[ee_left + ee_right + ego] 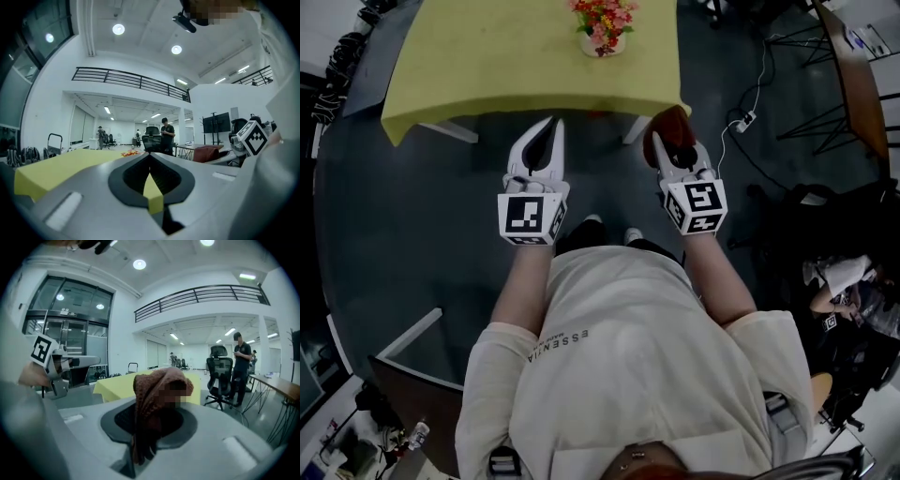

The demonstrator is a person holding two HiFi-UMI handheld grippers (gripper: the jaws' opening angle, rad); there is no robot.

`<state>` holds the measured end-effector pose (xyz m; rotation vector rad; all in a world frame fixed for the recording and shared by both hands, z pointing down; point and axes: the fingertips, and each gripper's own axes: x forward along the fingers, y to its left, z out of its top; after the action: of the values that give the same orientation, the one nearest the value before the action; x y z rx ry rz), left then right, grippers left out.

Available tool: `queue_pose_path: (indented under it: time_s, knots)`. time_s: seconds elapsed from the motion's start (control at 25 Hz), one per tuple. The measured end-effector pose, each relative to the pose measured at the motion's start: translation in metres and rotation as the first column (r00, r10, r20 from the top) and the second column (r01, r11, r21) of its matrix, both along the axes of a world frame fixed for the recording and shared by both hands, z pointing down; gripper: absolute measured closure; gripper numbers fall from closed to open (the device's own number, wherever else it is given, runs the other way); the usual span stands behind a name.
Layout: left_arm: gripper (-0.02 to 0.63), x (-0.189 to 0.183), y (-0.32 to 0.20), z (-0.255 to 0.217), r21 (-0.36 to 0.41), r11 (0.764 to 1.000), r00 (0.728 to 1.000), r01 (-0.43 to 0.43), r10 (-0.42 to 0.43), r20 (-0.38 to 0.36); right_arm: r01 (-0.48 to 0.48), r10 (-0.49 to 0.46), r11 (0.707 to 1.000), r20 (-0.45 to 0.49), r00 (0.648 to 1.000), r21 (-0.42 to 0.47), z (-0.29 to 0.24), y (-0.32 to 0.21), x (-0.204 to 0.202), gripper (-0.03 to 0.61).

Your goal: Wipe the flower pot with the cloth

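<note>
Nearest in, both grippers are held out in front of the person, short of the table. The left gripper is clenched shut on nothing. Its own view shows only a sliver of yellow tabletop past the closed jaws. The right gripper is clamped on the cloth, a reddish-brown knit rag bunched over the jaw tips with a bit hanging down between them.

Past them is the table with its yellow cover. The flower pot, small and pale with pink and red flowers, sits over toward the far side, well apart from both grippers and roughly in line with the gap between them.

So I'd call this the approach: cloth in hand, no wiping yet. The next move needs the right gripper to go in over the near edge and lay the cloth against the pot's side. I'd go gently, since the pot looks light enough to tip or slide. The left gripper could steady the pot, but it'd have to open first.
</note>
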<state>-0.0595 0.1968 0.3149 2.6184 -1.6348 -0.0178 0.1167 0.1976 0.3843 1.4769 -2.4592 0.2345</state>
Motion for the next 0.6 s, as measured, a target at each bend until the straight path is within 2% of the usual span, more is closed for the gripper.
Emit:
queue_pose_path:
  time_s: [0.12,0.2,0.32,0.48,0.6]
  knots:
    - [0.601,0.023,0.012,-0.004,-0.002,1.000,1.000,-0.011,0.011,-0.004,0.057,-0.054,0.998,-0.067,0.996,0.034,-0.002,0.012,0.000,0.517]
    - [0.601,0.037,0.018,-0.004,-0.012,1.000,1.000,-0.012,0.012,-0.001,0.083,-0.081,0.996,-0.064,0.995,0.044,-0.007,0.019,0.004,0.517]
    - [0.601,0.052,0.026,-0.001,-0.025,1.000,1.000,-0.008,0.008,0.000,0.096,-0.096,0.995,-0.017,0.995,0.026,-0.010,0.027,0.014,0.517]
    - [0.601,0.069,0.036,-0.001,-0.030,0.999,1.000,-0.016,0.015,-0.026,0.070,-0.068,0.997,0.087,0.994,-0.023,-0.011,0.032,0.033,0.518]
    - [0.601,0.075,0.041,-0.002,-0.030,1.000,1.000,0.002,-0.003,-0.031,0.088,-0.086,0.996,0.100,0.991,-0.017,-0.016,0.035,0.039,0.519]
